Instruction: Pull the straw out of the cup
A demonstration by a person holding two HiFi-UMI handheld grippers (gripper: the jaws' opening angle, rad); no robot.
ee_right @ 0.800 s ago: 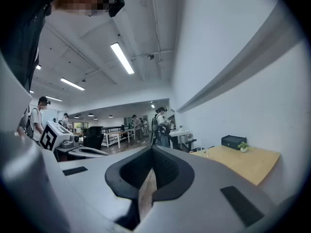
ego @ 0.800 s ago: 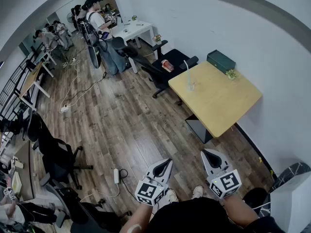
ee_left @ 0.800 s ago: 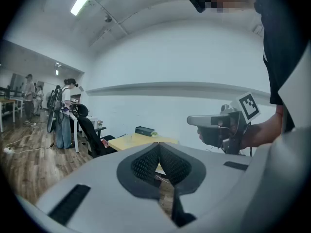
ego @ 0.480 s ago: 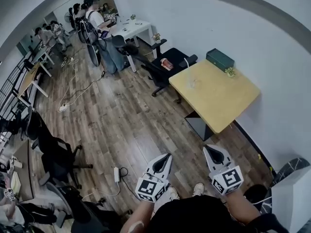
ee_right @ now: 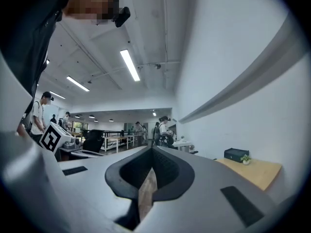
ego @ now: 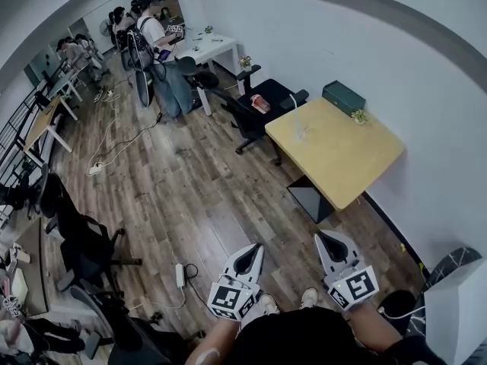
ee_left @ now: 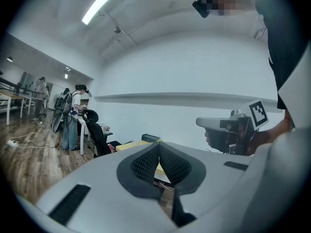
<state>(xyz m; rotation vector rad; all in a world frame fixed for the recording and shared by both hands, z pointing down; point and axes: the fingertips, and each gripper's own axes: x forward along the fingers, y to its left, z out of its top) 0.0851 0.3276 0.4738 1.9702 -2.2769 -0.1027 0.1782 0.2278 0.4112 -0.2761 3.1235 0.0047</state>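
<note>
**A:** Though standing well short of the job, can already map it: wood floor (ego: 190, 196) across the near ground, yellow worktop (ego: 342, 158) far right against the wall, office chair (ego: 278, 90) at its far left corner.

**B:** Why hold both tongs level and low?

**A:** Probably just carrying them for the walk over. Holds the left tongs (ego: 256, 248) fully shut on nothing; holds the right tongs (ego: 320, 238) closed and empty too.

**B:** And where to find the cup?

**A:** Only in the head view: look for the cup (ego: 300, 134) near the worktop's far left edge, with the straw (ego: 294, 112) upright inside. Absent from both gripper views; shows just the green box (ee_right: 236, 154) and little plant (ee_right: 245, 159) through the right one.
</note>
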